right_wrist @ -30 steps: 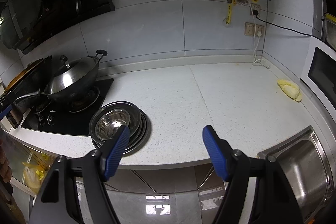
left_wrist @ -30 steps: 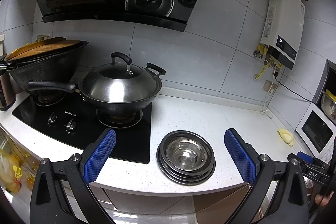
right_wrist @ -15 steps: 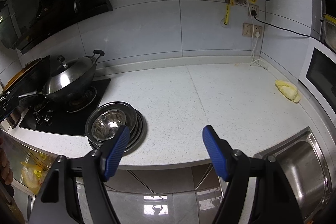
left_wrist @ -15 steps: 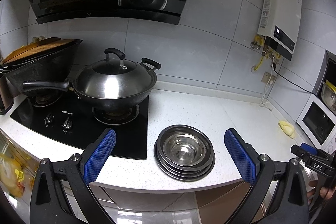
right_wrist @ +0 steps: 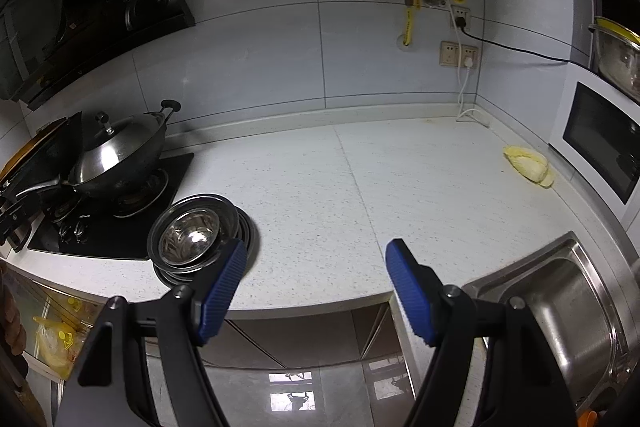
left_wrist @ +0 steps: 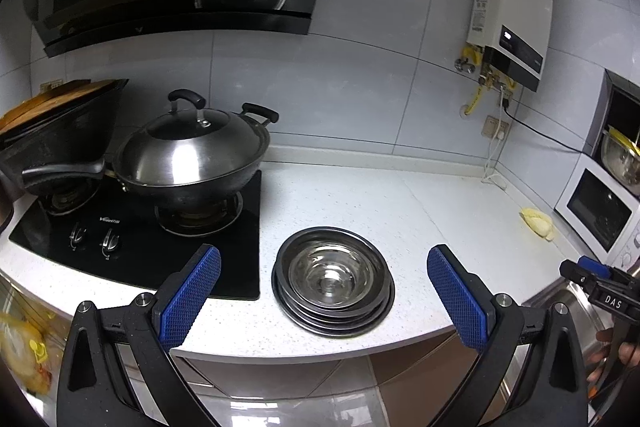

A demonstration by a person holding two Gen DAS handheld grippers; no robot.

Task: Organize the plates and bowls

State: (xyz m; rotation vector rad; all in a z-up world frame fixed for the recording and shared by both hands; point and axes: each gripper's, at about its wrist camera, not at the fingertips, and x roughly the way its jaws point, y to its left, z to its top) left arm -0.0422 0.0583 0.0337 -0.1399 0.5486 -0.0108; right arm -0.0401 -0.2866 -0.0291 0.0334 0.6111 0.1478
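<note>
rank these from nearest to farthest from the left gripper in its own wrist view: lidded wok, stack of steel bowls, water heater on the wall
1. stack of steel bowls: on the counter, straight ahead of the open left gripper.
2. lidded wok: on the stove burner, back and to the left.
3. water heater: high on the back wall, upper right.

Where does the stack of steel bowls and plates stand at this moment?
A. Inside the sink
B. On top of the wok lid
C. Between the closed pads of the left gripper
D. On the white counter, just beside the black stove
D: the stack of steel bowls and plates sits on the white counter next to the black stove, with neither gripper touching it.
</note>
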